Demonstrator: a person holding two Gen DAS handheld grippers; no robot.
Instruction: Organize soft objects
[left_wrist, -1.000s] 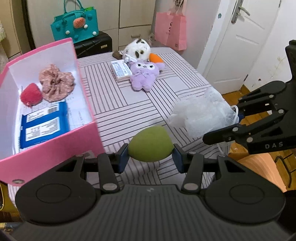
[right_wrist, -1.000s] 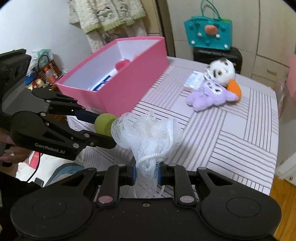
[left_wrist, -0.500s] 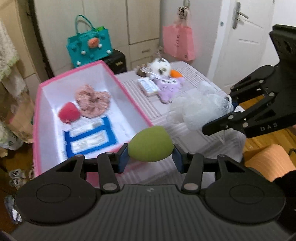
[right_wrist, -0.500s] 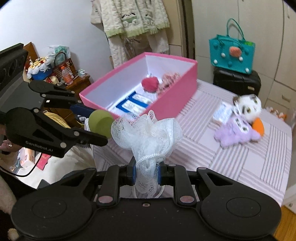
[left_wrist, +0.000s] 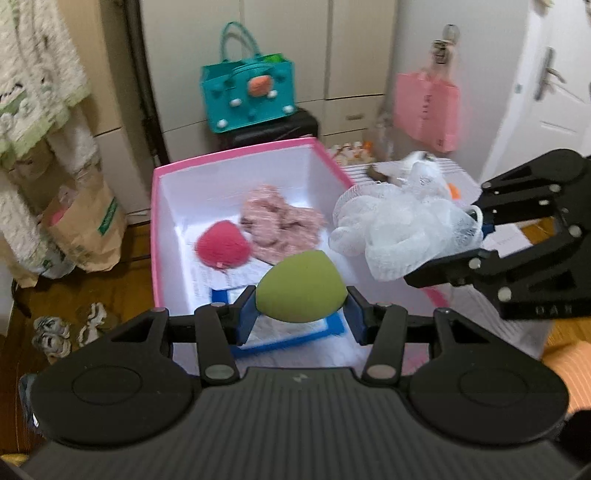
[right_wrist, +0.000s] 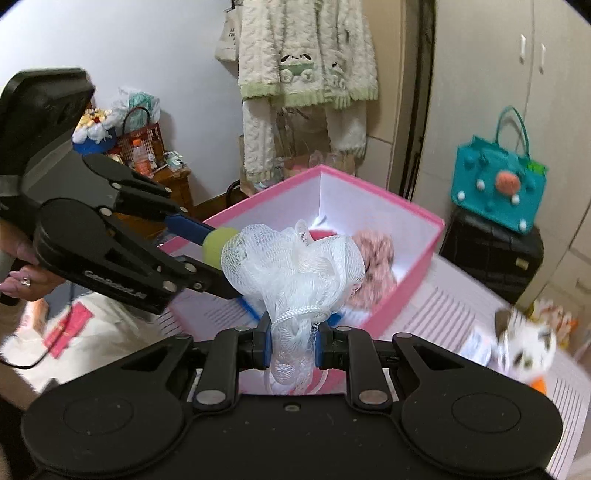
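Observation:
My left gripper (left_wrist: 301, 314) is shut on a green egg-shaped sponge (left_wrist: 301, 286), held above the near end of the open pink box (left_wrist: 236, 158). Beside it on the right, my right gripper (right_wrist: 293, 345) is shut on the gathered neck of a white mesh bath pouf (right_wrist: 295, 266), which hangs over the box's right wall (left_wrist: 402, 229). In the box lie a red sponge (left_wrist: 221, 248), a pink scrunchie (left_wrist: 280, 223) and blue-edged packets (left_wrist: 295, 332). In the right wrist view the green sponge (right_wrist: 218, 243) shows just left of the pouf.
The pink box (right_wrist: 417, 236) stands on a striped table (right_wrist: 454, 306), where a white plush toy (right_wrist: 524, 347) lies at the right. A teal bag (left_wrist: 249, 96) sits on a black case behind. A pink bag (left_wrist: 424, 110), a door and paper bags (left_wrist: 85, 229) surround it.
Both grippers have swung left and risen with their loads, from over the striped table to over the pink box. The plush toys have slid to the right edge of view.

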